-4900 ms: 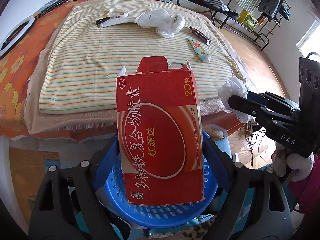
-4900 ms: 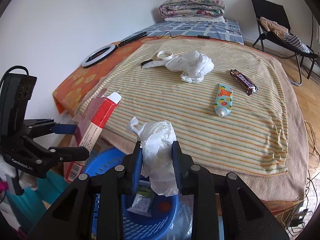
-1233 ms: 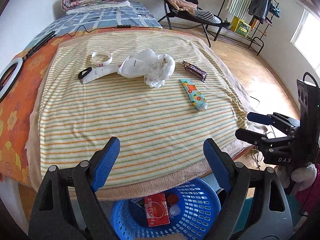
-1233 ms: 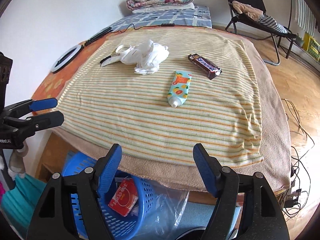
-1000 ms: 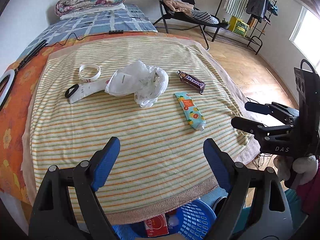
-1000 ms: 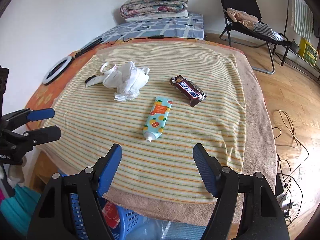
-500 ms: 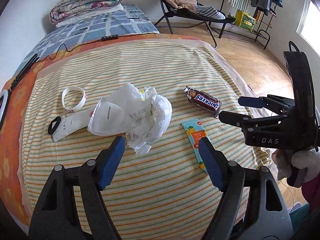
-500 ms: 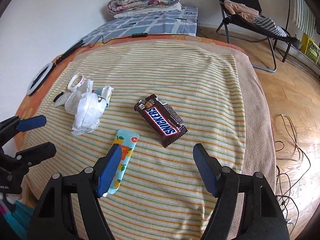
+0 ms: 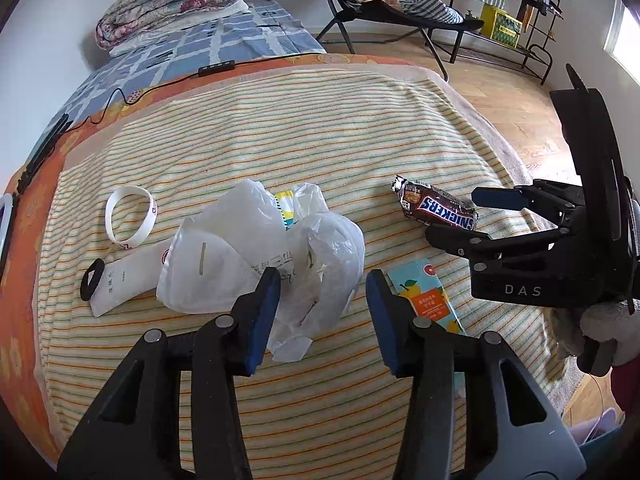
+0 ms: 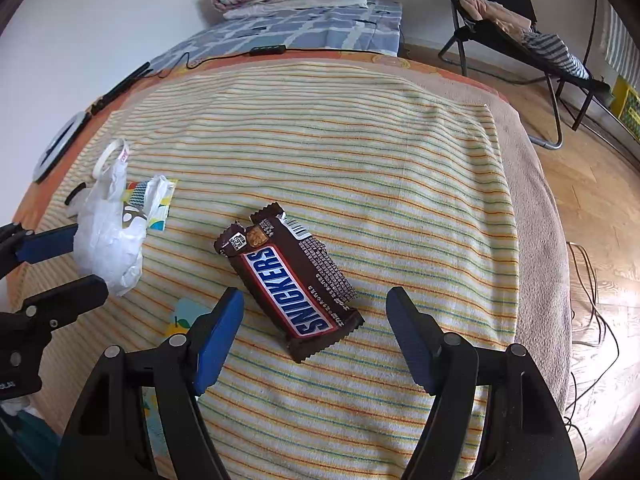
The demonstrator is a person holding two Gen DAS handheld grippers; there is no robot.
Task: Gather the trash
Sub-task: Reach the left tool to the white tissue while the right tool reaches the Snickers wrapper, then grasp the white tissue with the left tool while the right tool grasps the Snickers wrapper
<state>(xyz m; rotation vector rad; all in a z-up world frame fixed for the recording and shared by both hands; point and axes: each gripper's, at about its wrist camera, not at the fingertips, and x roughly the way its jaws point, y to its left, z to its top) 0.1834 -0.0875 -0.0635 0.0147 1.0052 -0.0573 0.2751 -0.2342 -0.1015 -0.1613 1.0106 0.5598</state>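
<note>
Closing over the crumpled white plastic bag [image 9: 264,256], the left gripper [image 9: 322,312] has its blue pads either side of the bag's near lobe – the plastic bulges up between them, though the pads do not visibly press it flat. The striped blanket [image 9: 320,128] serves as the landmark: everything to be collected lies on it. Just right of the bag on the blanket, partly hidden behind the left gripper's right finger, is a light-blue tube with orange fruit print [image 9: 434,300]. Further right the right gripper [image 10: 314,334] hangs with jaws spread wide and nothing pinched; the Snickers wrapper [image 10: 288,280] lies flat on the blanket between and just beyond its fingertips, torn end pointing away (the pads are clear of it on both sides). Left of the bag, touching its edge, a white paper sachet with a black ring [image 9: 116,280] rests on the stripes, and just past that a white wristband [image 9: 130,222]. Beyond the blanket's far edge a black cable with an inline remote [image 9: 216,68] crosses the orange sheet – then a blue checked cover and a folded floral quilt [image 9: 172,4] against the wall.
</note>
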